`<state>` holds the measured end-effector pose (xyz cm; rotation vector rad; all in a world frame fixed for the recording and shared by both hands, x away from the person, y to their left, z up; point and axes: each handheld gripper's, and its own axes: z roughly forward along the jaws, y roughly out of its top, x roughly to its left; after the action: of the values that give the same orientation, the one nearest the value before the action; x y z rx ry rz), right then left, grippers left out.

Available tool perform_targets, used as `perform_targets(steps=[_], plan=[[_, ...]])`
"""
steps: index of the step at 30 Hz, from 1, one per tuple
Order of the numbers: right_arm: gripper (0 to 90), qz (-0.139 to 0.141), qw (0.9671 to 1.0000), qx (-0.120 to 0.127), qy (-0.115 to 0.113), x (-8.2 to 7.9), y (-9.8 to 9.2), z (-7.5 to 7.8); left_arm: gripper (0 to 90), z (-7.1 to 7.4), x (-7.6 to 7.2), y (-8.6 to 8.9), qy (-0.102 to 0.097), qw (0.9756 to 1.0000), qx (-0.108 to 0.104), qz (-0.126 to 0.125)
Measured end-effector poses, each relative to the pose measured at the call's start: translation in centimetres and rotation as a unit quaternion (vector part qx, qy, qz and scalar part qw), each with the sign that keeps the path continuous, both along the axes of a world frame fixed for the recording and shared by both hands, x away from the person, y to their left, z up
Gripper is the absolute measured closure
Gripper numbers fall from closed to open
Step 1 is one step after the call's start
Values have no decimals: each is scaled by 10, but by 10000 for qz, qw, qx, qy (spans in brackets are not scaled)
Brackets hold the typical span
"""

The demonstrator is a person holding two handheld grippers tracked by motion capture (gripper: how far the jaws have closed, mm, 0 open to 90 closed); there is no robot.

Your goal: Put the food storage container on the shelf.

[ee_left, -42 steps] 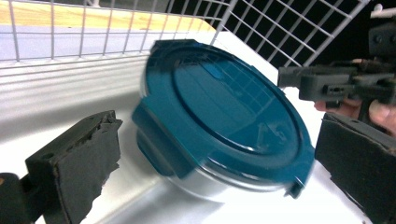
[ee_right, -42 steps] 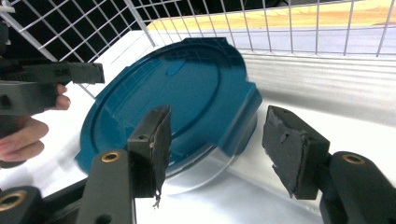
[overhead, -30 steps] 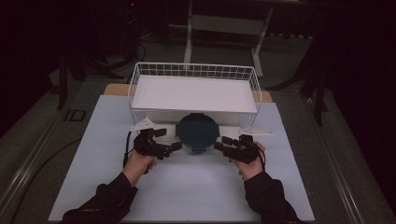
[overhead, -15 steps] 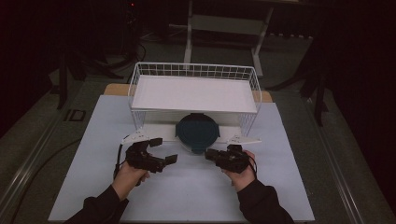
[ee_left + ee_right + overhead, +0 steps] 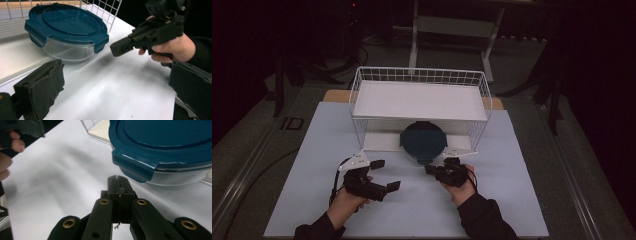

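Right gripper (image 5: 430, 170), near right of the table: jaws pressed together on nothing, having just been closing; in its own view the closed tips sit just short of the container's near lid latch (image 5: 133, 168), not touching it. Left gripper (image 5: 384, 175), near left: jaws spread wide, nothing between them, aimed toward the right gripper across bare tabletop.

The container (image 5: 423, 141), a round clear tub with a dark teal snap-on lid (image 5: 66, 21), stands at mid-table, partly tucked under the near edge of the white wire basket (image 5: 362, 80), which stands behind it on the far half of the white table (image 5: 302, 170).

Progress, as I judge it: the lid is on, both grippers are off the container, so whatever handling it is due has not yet begun, or is finished.

Hard to read: the far part of the container is hidden under the basket; it looks empty, though the glare leaves me unsure. The room beyond is dark.
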<state>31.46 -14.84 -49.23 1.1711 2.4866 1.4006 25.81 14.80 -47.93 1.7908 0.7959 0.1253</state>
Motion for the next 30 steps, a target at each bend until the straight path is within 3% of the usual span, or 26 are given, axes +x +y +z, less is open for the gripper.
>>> perform_targets(steps=[10, 21, 30], plan=[[900, -106, 9999, -102, -30, 14, 10, -5, 3, -7, -15, 4, -125, 9998, 107, 64], [900, -223, 9994, -230, -106, 30, 17, -9, 3, -10, -13, 7, -140, 9998, 22, 113], [900, -337, 9992, -188, -140, 43, 19, -11, 4, -11, -12, 5, -182, 9998, 33, 85]])
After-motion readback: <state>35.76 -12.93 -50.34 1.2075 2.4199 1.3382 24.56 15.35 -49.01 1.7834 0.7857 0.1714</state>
